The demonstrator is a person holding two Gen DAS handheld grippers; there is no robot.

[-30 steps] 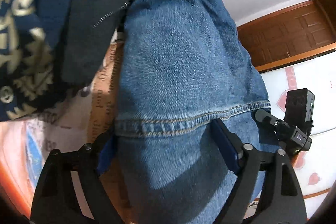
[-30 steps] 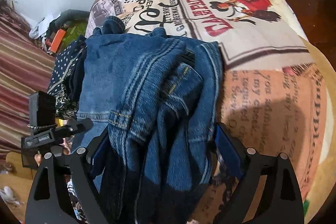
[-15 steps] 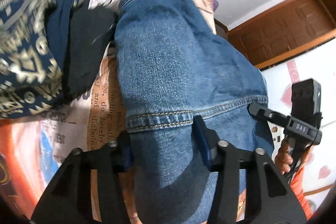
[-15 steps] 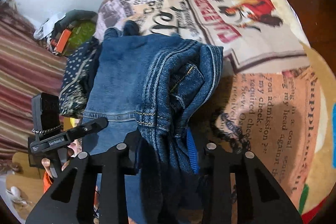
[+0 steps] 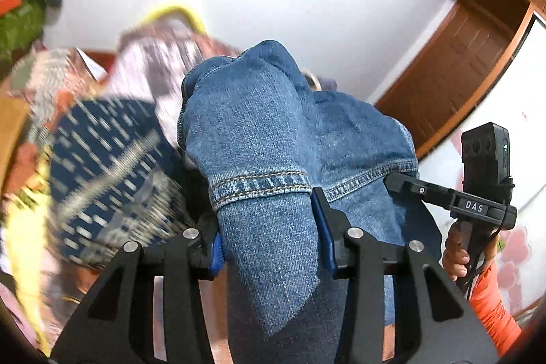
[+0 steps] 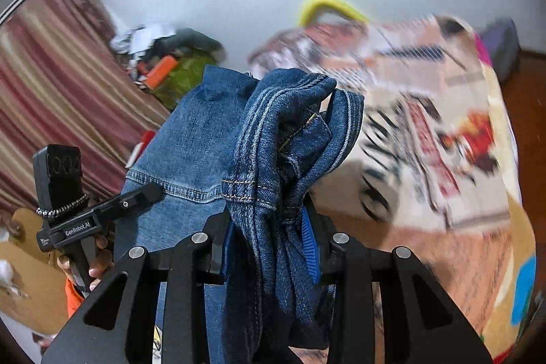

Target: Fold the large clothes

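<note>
Denim jeans (image 5: 269, 220) clamped between the jaws of the left gripper (image 5: 269, 248), blue pads pressing a thick fold just under a stitched hem. Same jeans (image 6: 269, 193) pinched by the right gripper (image 6: 269, 248) on a bunched, darker stack of seams, pads biting in from both sides. Jaws on each side just drawn in around the cloth, now set tight on it. Two grips side by side on one edge, probably to carry the garment as a wide band rather than a lump. Other handle and the hand (image 5: 457, 255) around it visible at the right edge of the left view, orange sleeve (image 5: 491, 306) below. Cloth humped up ahead of both cameras, hanging off the bed instead of lying on it, likely raised for shaking out or laying flat. Further out, blurred: navy patterned cloth (image 5: 112, 166) to the left, printed bedspread (image 6: 443, 139) beneath, striped curtain (image 6: 61, 70), heap of clutter (image 6: 163, 63) against the wall, brown wooden door (image 5: 457, 63) far right
</note>
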